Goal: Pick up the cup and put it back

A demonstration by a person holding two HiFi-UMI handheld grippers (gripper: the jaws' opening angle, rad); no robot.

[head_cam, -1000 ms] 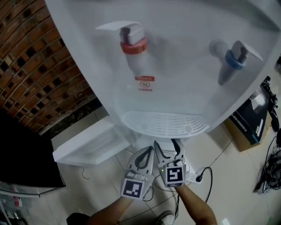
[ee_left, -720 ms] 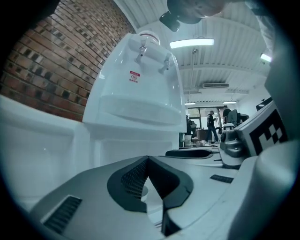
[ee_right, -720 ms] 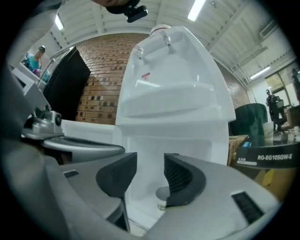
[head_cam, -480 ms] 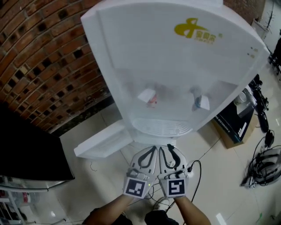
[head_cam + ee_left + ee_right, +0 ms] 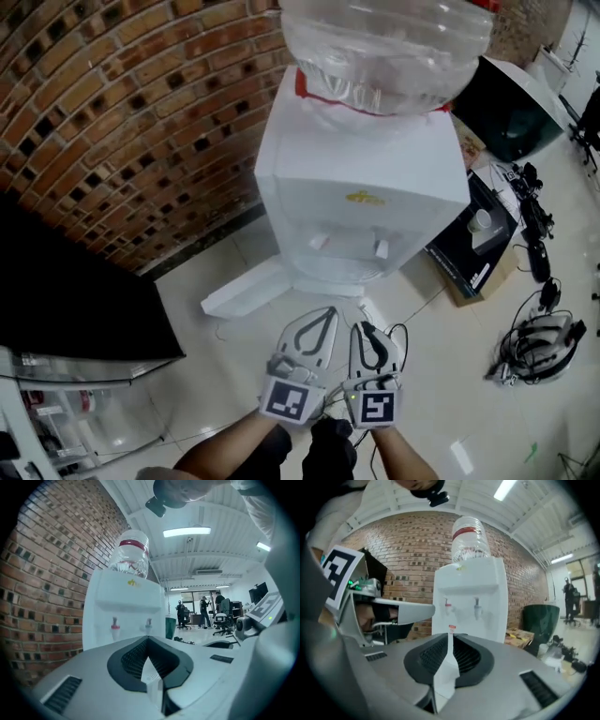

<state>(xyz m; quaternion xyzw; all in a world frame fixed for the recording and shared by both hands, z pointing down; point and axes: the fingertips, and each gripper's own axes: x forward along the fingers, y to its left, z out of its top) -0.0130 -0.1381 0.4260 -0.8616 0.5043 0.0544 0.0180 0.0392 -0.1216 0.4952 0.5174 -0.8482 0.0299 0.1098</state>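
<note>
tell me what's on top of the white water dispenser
A large clear water bottle stands upside down on the dispenser. Its mouth is hidden inside the dispenser's top.

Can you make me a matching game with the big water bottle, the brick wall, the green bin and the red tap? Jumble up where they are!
Things:
1. clear plastic water bottle
2. red brick wall
3. dark green round bin
4. small red-collared tap

Places:
A. right of the white water dispenser
B. on top of the dispenser
C. on the dispenser's front
D. behind the dispenser

Pairs: 1-B, 2-D, 3-A, 4-C
</note>
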